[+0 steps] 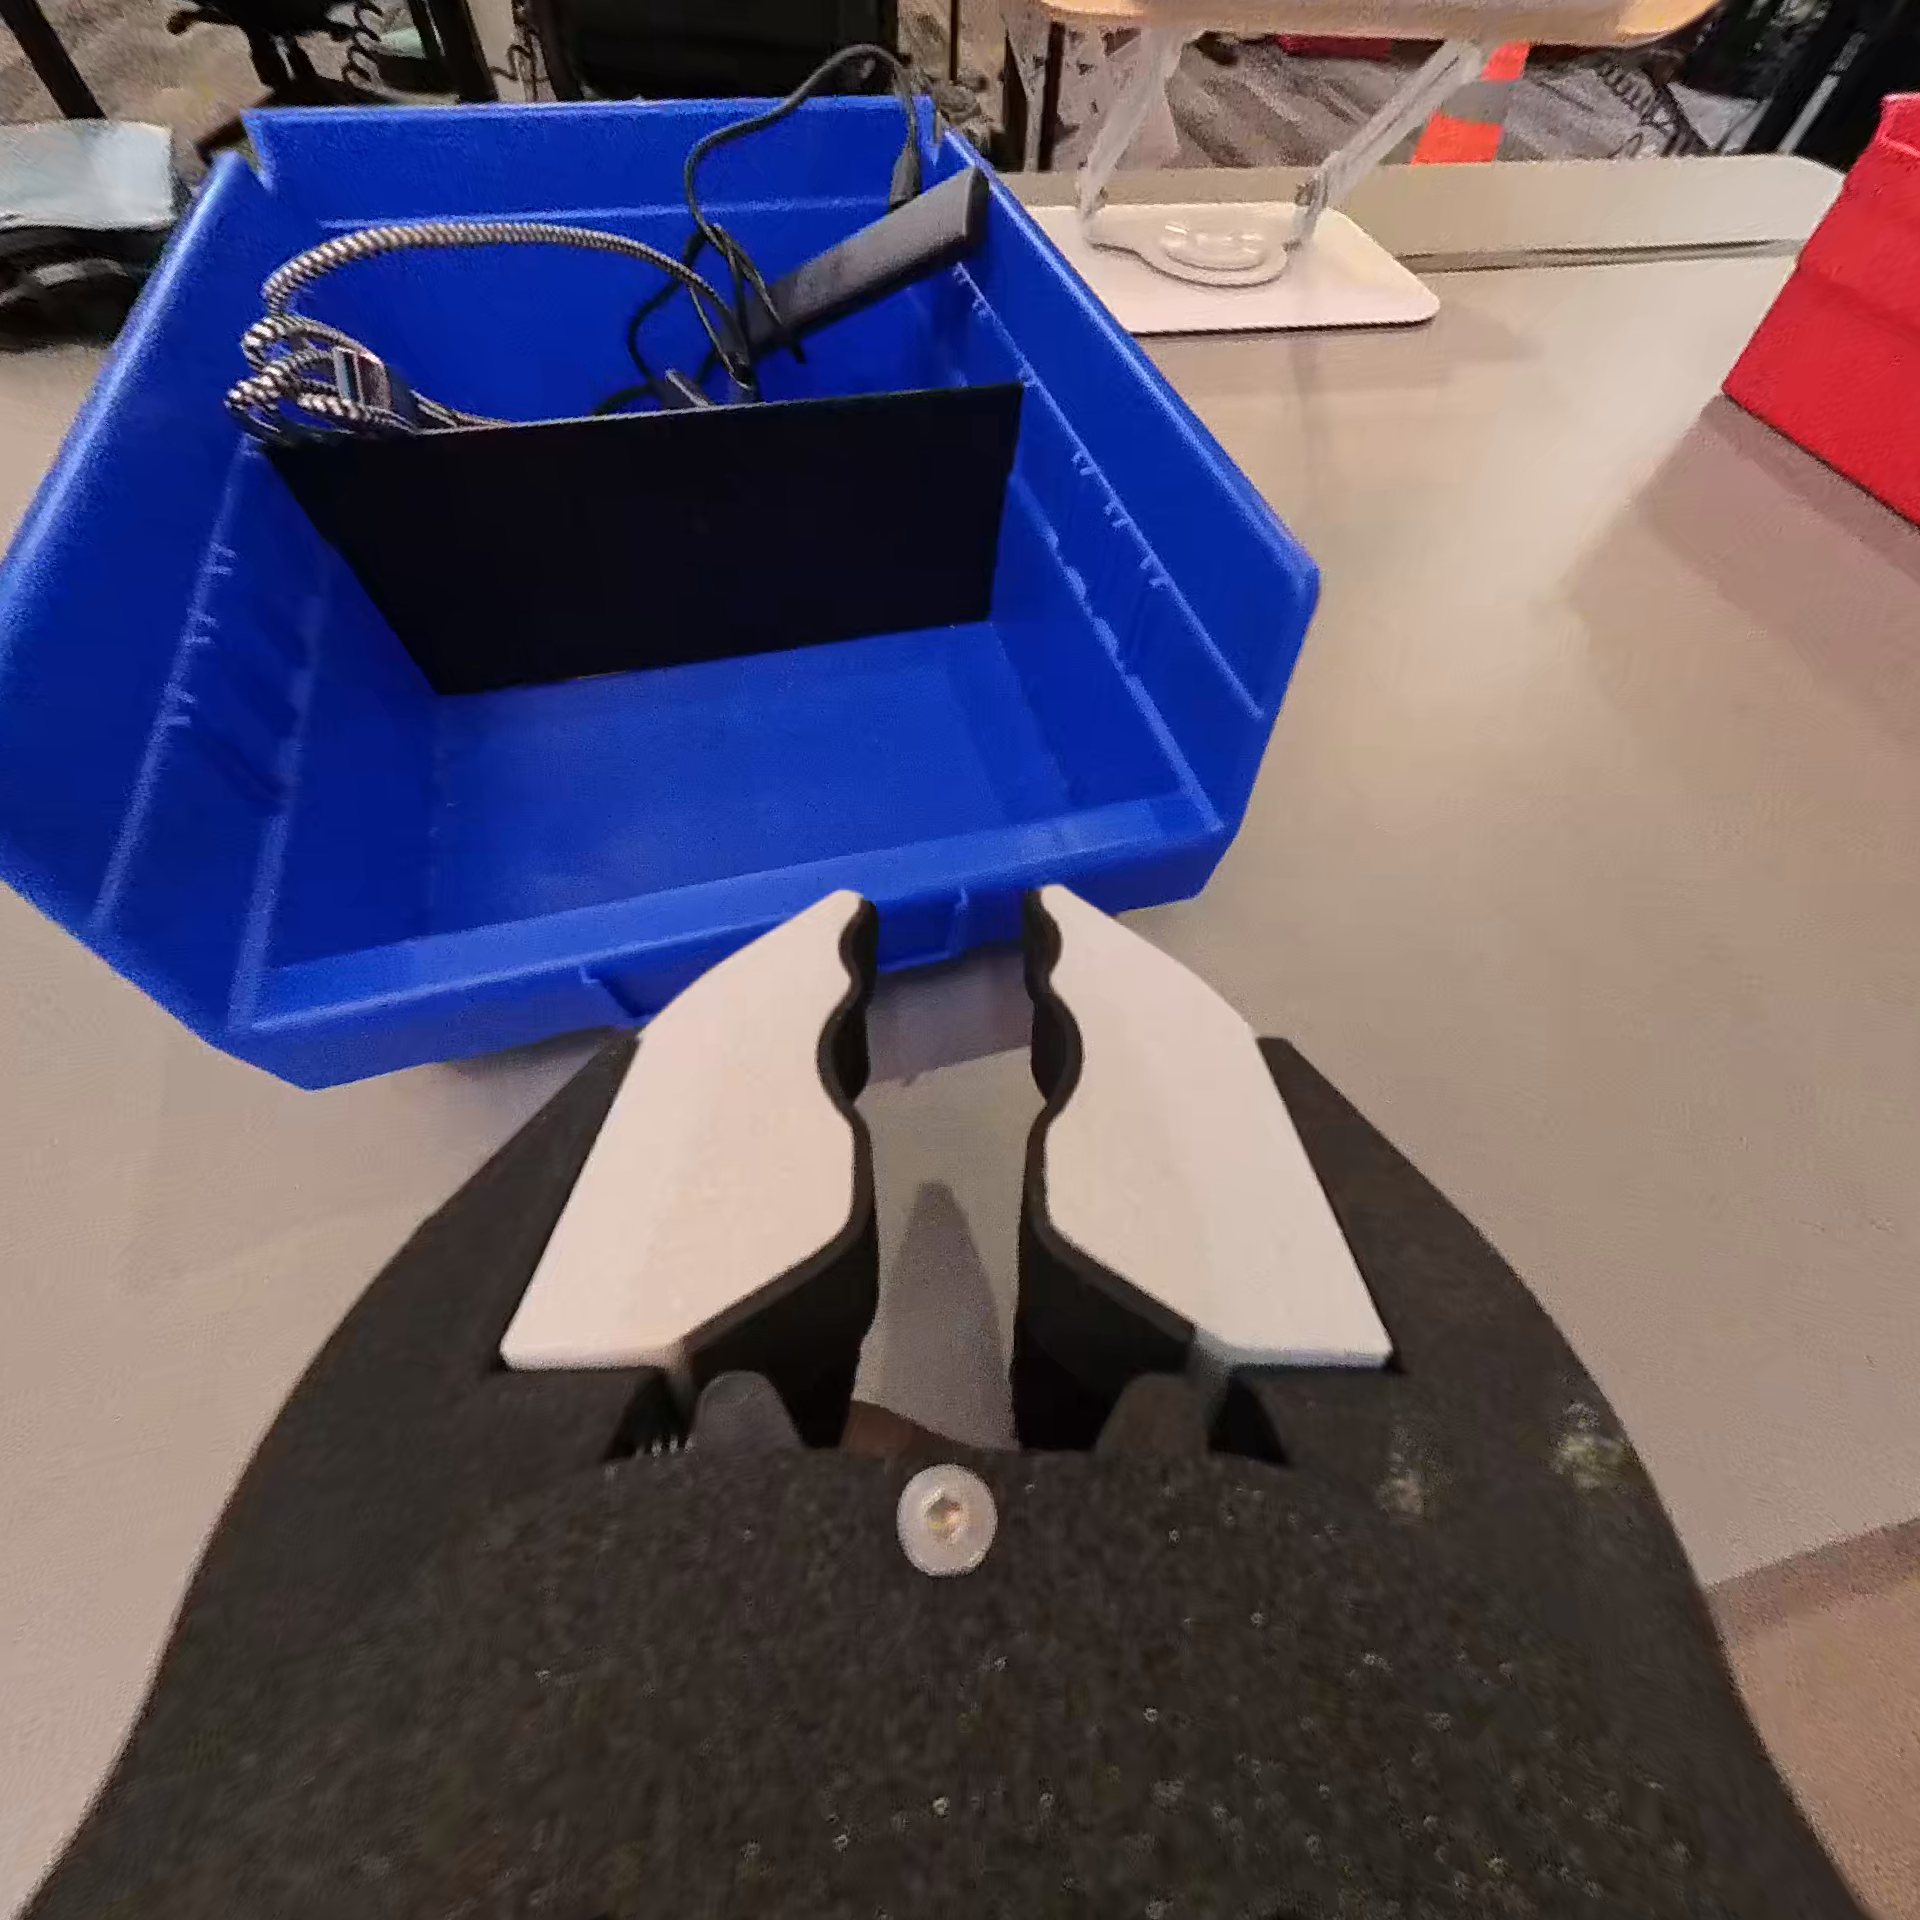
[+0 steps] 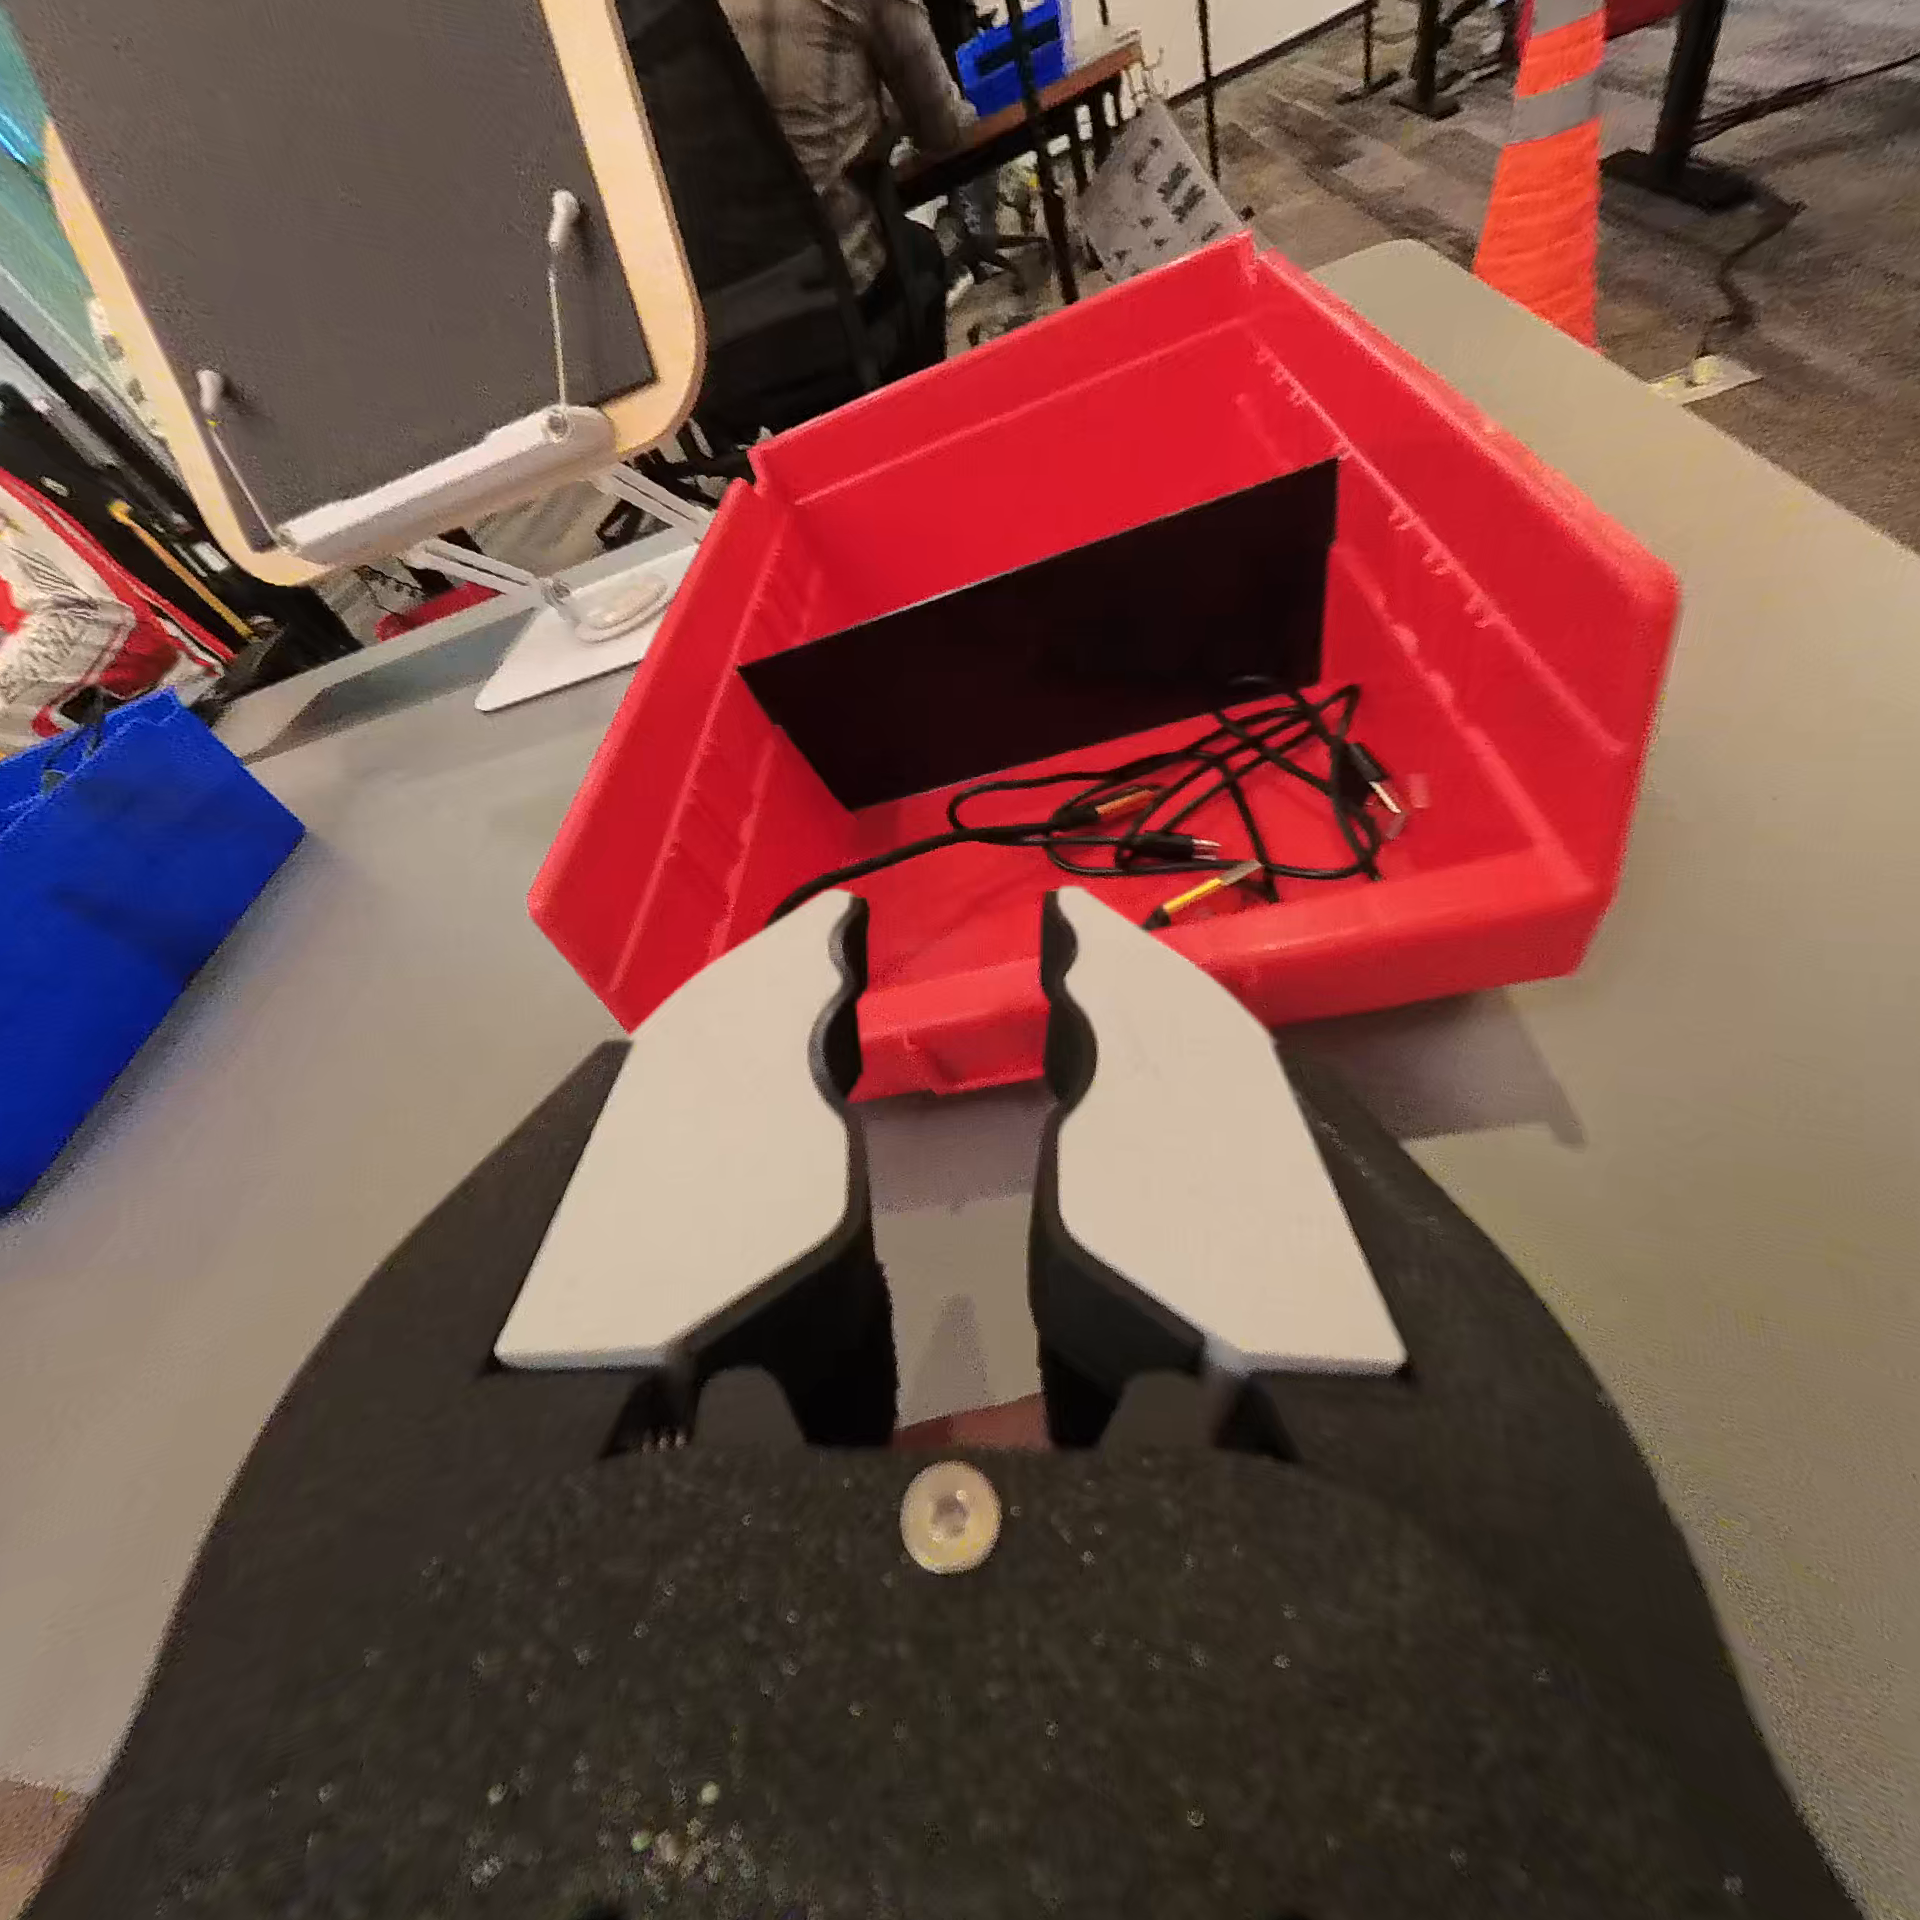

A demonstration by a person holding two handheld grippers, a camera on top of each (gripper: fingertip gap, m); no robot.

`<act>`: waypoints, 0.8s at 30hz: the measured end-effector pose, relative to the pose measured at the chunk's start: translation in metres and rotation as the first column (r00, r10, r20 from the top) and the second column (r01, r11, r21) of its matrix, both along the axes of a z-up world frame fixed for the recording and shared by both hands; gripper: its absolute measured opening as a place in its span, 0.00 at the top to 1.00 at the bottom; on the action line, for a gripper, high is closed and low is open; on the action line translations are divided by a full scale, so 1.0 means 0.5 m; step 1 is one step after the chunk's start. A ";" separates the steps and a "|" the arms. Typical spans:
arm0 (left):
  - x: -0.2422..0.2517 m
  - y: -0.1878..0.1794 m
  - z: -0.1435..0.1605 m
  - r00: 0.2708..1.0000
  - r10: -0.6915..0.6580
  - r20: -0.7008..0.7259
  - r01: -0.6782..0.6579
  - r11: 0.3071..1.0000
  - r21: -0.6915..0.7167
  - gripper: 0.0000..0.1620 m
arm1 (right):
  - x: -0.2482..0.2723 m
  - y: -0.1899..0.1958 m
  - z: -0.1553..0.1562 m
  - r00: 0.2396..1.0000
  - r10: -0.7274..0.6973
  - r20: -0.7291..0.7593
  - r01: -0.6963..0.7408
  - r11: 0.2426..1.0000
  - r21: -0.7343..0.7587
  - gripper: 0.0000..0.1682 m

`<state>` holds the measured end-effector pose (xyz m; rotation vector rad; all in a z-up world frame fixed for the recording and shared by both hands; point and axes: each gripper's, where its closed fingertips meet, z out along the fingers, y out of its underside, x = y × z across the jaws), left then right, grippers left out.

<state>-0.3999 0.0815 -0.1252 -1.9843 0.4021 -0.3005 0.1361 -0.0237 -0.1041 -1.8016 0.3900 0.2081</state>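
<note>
The grey table (image 1: 1558, 727) is being shared by two divided bins. The blue bin (image 1: 1143, 582) is being faced by the left gripper (image 1: 948, 914), whose jaws are parted and holding nothing, hovering just before the front rim. Behind the blue bin's black divider (image 1: 665, 540), a braided cable (image 1: 312, 364), thin black leads (image 1: 727, 208) and a flat black bar (image 1: 883, 260) are being kept; the near compartment is bare.

The red bin (image 2: 1558, 623) is being approached by the right gripper (image 2: 951, 914), likewise released and empty, tips over the front lip. A tangle of thin black cables (image 2: 1195, 821) is lying in its near compartment (light, limp, likely to snag as a clump). A bunched strand or a stiff plug end is judged the best hold.
</note>
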 end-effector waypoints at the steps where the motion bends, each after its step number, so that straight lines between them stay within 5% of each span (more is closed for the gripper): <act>1: 0.001 -0.003 0.001 1.000 0.000 -0.002 0.000 1.000 0.004 0.84 | -0.003 0.010 -0.006 1.000 0.007 0.006 -0.007 1.000 -0.007 0.82; 24: 0.052 0.019 -0.006 0.999 -0.031 -0.037 0.031 1.000 -0.003 0.84 | -0.005 -0.027 -0.035 0.998 0.012 0.068 -0.006 0.996 -0.084 0.84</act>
